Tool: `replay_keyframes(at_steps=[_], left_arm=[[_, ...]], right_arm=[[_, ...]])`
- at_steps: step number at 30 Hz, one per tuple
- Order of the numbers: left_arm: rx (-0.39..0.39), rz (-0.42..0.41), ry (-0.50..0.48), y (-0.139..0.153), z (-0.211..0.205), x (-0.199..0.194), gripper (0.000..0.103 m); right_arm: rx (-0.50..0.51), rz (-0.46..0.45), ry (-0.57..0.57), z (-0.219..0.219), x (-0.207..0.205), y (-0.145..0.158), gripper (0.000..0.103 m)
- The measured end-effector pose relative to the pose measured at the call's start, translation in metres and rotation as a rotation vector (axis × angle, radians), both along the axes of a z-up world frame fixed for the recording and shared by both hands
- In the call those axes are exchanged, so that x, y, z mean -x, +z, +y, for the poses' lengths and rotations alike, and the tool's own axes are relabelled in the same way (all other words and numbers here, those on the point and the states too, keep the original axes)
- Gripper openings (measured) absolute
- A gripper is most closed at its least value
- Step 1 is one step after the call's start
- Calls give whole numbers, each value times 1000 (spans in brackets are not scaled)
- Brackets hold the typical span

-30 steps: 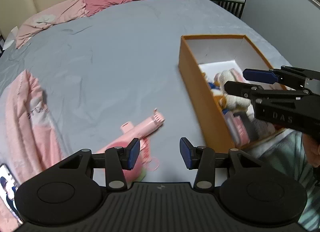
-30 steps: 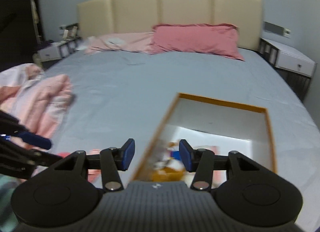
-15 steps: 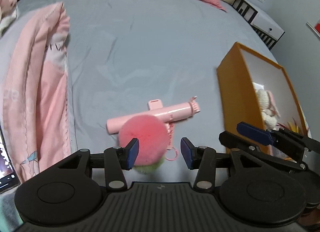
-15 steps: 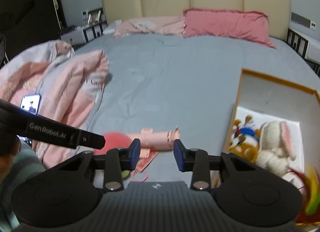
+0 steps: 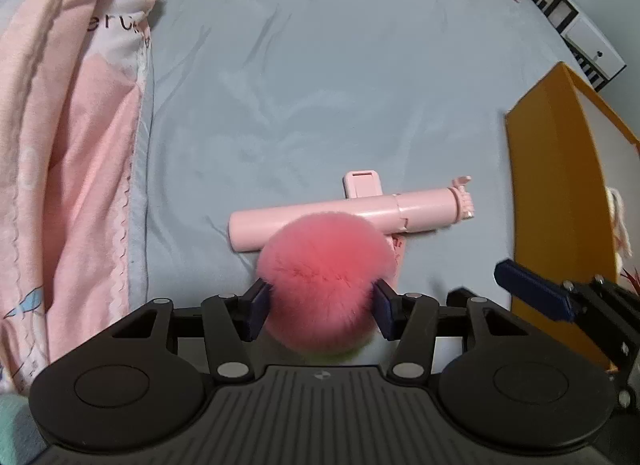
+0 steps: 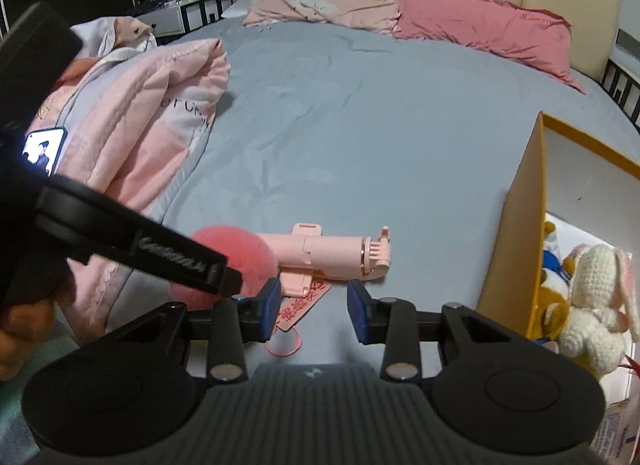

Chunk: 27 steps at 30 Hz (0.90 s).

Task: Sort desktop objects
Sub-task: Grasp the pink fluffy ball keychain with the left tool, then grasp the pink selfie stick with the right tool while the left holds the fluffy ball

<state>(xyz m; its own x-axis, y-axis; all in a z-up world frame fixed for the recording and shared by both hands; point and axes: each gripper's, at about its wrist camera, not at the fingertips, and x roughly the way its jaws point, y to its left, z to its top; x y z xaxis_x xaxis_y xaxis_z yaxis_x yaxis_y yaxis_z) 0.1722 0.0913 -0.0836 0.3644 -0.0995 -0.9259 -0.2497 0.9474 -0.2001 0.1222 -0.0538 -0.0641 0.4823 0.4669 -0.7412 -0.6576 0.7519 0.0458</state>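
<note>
Pink fluff filled the gap of our left tool point(image 5: 320, 311): we had set its blue pads on either side of the pompom ball point(image 5: 326, 285), which bulged between them, so the tool looked to be squeezing the ball, though we could not tell how firmly. We took it across its widest part, we judged, because soft fur slips out of a shallow pinch. The ball sat low on the grey bedsheet point(image 5: 320, 85), just in front of the pink selfie stick point(image 5: 352, 215), which lay flat and crosswise with its phone clamp pointing away from us.

Our right tool point(image 6: 313, 311) hung open and empty just above the sheet, near the stick's mount end. Beneath it lay a pink tag point(image 6: 302, 305) with red print and a thin pink ring point(image 6: 285, 343); it seemed placed to take the stick or the tag next.

The orange box point(image 6: 520, 233) stood open to our right, well apart from the ball, already holding a white crocheted rabbit point(image 6: 596, 305) and other soft toys. That was presumably where the ball belonged. A pink quilt point(image 6: 160, 105) was bunched on the left, with a lit phone point(image 6: 44, 149) on it.
</note>
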Motion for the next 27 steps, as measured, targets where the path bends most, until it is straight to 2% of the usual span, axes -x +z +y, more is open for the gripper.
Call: replay_keyframes(at_steps=[9,19,27], left_arm=[[8,39,11,-21,1,-13,51],[19,60,21,-31,3,-14,49],[-42,58,-13,-34,-8,-12,49]], right_arm=[[29,23,-11,7,-10,-15,39],[41,50,-8,16,-14,-25,39],[44,89,-56,15,-12,-31,39]])
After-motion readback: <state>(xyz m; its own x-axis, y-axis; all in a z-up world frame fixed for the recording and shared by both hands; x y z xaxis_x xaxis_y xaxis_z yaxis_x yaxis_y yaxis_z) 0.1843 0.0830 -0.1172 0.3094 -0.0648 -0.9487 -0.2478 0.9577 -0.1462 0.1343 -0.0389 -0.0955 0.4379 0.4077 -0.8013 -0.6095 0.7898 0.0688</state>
